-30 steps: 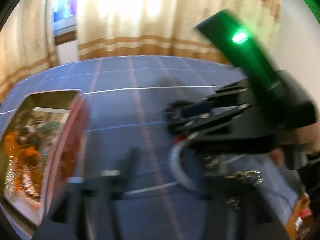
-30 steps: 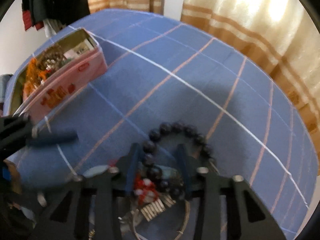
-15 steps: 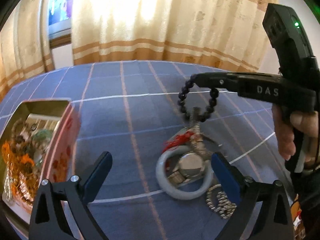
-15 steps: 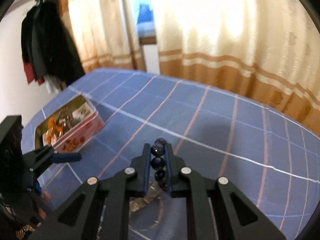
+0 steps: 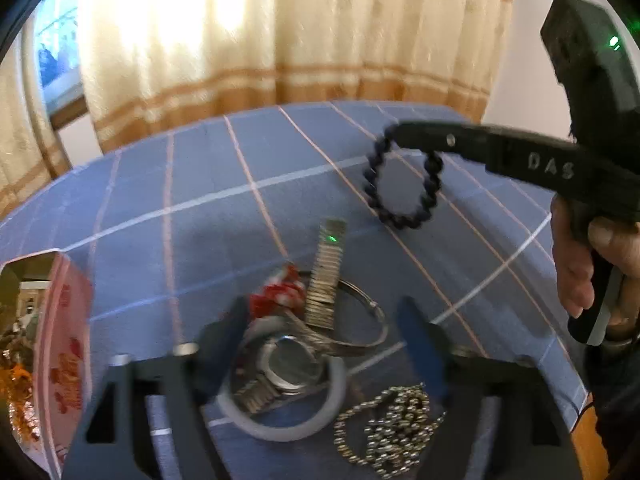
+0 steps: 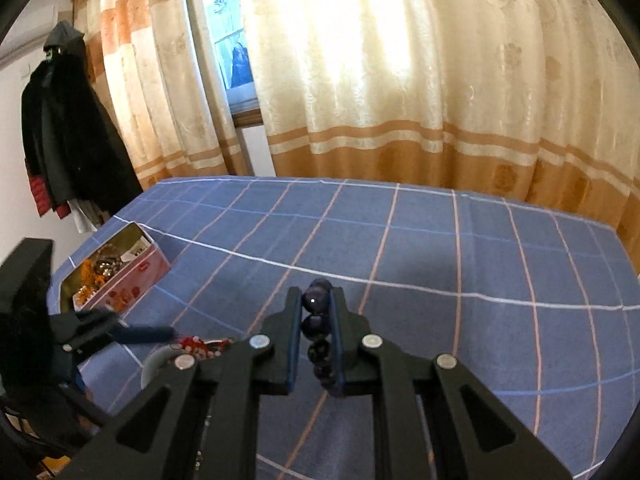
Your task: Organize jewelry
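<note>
My right gripper (image 6: 316,300) is shut on a dark bead bracelet (image 6: 316,322) and holds it in the air; in the left wrist view the bracelet (image 5: 402,184) hangs as a loop from the gripper's tips (image 5: 400,134). My left gripper (image 5: 320,320) is open, low over a jewelry pile on the blue checked cloth: a metal watch (image 5: 292,364), a pale bangle (image 5: 280,420), a thin silver bangle (image 5: 360,320), a red trinket (image 5: 276,294) and a silver chain (image 5: 388,420). The pink tin (image 6: 116,272) with jewelry stands at the left.
The blue checked cloth (image 6: 440,248) covers the table up to the curtains (image 6: 400,80). A dark coat (image 6: 60,140) hangs at the far left. The tin's pink wall (image 5: 66,360) is close to my left gripper's left side. A hand (image 5: 592,264) holds the right gripper.
My right gripper has lifted the bead bracelet off the pile and carried it up and away. My left gripper has lowered over the pile and its fingers have come closer together.
</note>
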Tool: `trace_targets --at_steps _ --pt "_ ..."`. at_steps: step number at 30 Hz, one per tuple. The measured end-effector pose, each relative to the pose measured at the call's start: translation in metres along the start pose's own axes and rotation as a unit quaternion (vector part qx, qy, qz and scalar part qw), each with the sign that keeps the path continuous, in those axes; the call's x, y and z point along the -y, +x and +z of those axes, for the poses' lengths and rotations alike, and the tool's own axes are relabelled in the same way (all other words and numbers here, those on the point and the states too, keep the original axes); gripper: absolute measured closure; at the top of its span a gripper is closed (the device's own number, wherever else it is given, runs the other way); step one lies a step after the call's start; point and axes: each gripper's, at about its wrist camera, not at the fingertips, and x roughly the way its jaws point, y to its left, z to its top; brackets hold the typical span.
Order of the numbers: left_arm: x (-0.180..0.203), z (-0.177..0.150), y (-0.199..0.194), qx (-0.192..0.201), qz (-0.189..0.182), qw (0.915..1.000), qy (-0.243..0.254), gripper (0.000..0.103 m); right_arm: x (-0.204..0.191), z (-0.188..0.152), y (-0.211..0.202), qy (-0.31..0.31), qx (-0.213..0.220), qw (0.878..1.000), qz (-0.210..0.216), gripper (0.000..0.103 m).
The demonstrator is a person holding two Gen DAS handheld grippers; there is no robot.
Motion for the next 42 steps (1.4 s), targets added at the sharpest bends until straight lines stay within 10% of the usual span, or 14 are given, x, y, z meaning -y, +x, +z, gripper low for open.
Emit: trace_targets --at_steps 4,6,8,18,28,31,32,33,35,42 --pt "0.009 0.005 0.01 -0.014 0.025 0.9996 0.007 0.044 0.001 0.0 -0.005 0.002 0.011 1.0 0.015 0.087" --pt "0.011 0.008 0.011 -0.014 0.049 0.9985 0.018 0.084 0.001 -0.001 -0.008 0.001 0.015 1.0 0.018 0.087" --pt "0.009 0.011 0.01 -0.009 0.04 0.999 0.016 0.098 0.003 -0.002 -0.009 0.003 0.019 1.0 0.02 0.087" --pt "0.027 0.036 -0.024 0.072 0.019 0.9962 0.045 0.102 0.016 -0.001 -0.02 0.024 0.039 0.999 0.015 0.087" --pt "0.019 0.039 -0.016 0.036 0.011 0.9985 0.039 0.1 0.018 -0.005 -0.018 0.023 0.032 0.999 0.019 0.087" --pt "0.02 0.035 -0.011 0.019 0.011 0.9992 0.034 0.094 0.019 -0.006 -0.019 0.022 0.032 0.999 0.017 0.087" --pt "0.02 0.034 -0.008 0.013 0.016 0.9991 0.037 0.078 0.019 -0.006 -0.019 0.024 0.033 0.999 0.017 0.087" --pt "0.021 0.033 -0.004 0.004 0.018 0.9991 0.039 0.034 0.02 -0.006 -0.019 0.026 0.033 0.999 0.018 0.087" --pt "0.019 0.029 0.005 -0.005 0.015 0.9992 0.037 0.001 0.02 -0.006 -0.02 0.026 0.033 0.999 0.019 0.087" --pt "0.022 0.026 0.014 -0.02 0.036 0.998 0.048 0.001 0.022 -0.006 -0.02 0.029 0.035 0.999 0.022 0.087"
